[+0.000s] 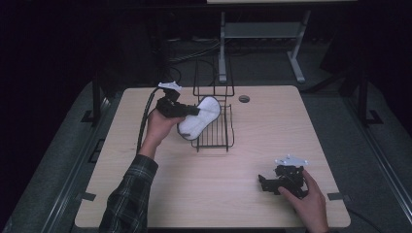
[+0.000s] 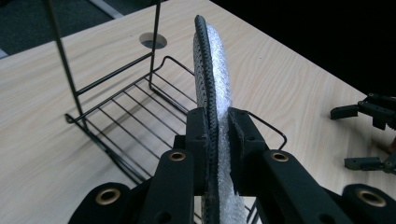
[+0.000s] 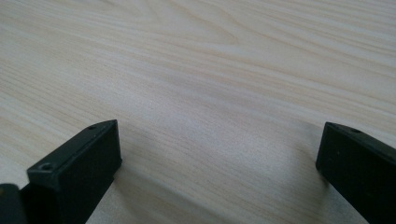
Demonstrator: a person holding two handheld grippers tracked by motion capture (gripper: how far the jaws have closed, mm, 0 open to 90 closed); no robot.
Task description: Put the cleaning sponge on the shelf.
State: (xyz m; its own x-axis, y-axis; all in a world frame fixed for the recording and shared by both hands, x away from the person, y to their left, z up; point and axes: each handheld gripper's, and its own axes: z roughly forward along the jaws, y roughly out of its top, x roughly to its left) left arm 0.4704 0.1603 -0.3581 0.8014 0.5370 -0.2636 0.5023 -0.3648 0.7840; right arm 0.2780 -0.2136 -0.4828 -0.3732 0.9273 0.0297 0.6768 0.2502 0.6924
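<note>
Now carrying step — left hand-held gripper clenched on white slipper, held on edge over wire rack. Right hand-held gripper released, resting on desk. Next — lower slipper into rack, then let go.

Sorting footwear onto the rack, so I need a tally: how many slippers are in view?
1. The white slipper is clamped on edge in the left gripper, held over the wire rack. Nothing lies behind it that I can see.
</note>
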